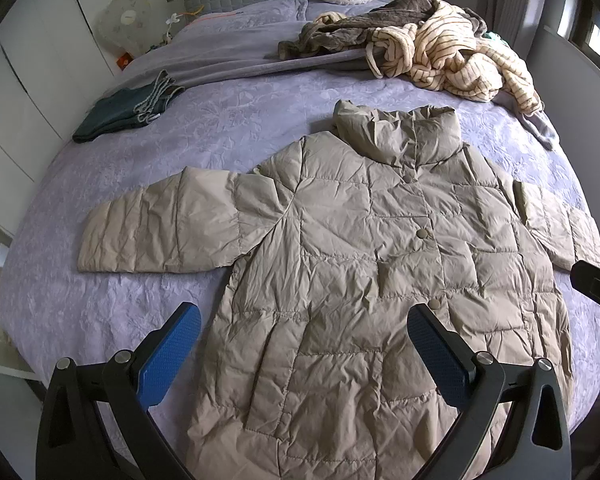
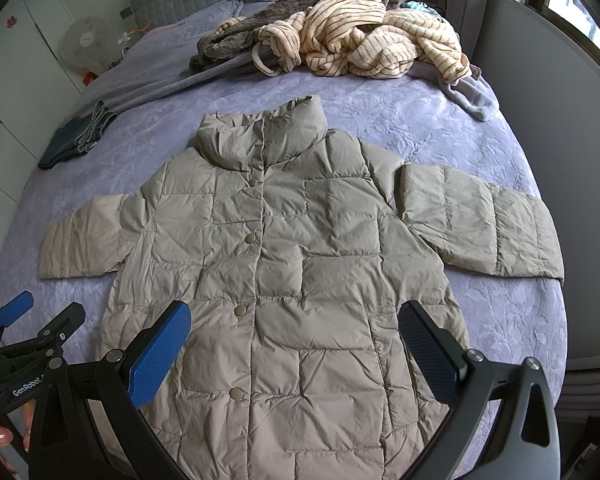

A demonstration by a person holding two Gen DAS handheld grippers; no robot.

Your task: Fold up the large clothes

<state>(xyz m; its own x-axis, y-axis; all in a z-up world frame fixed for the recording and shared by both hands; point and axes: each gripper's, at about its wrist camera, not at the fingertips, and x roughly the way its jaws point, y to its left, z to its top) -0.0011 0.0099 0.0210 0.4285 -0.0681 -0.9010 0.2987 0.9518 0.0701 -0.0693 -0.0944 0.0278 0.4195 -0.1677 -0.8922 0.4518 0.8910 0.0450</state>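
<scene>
1. Left gripper (image 1: 304, 344): jaws spread wide, holding nothing, above the coat's lower half.
2. Right gripper (image 2: 294, 340): jaws spread wide, holding nothing, above the coat's hem area.
3. Coat (image 2: 284, 248): lies flat, front up, snaps closed, sleeves out sideways, on the bed (image 2: 440, 128) directly ahead of both grippers.
4. Beyond the collar: a striped robe (image 2: 364, 44); far left, folded jeans (image 1: 128, 108).

Lavender bed (image 1: 100, 300) carries spread beige puffer jacket (image 1: 340, 260), folded jeans (image 1: 128, 110), rumpled striped robe (image 1: 452, 56)
</scene>
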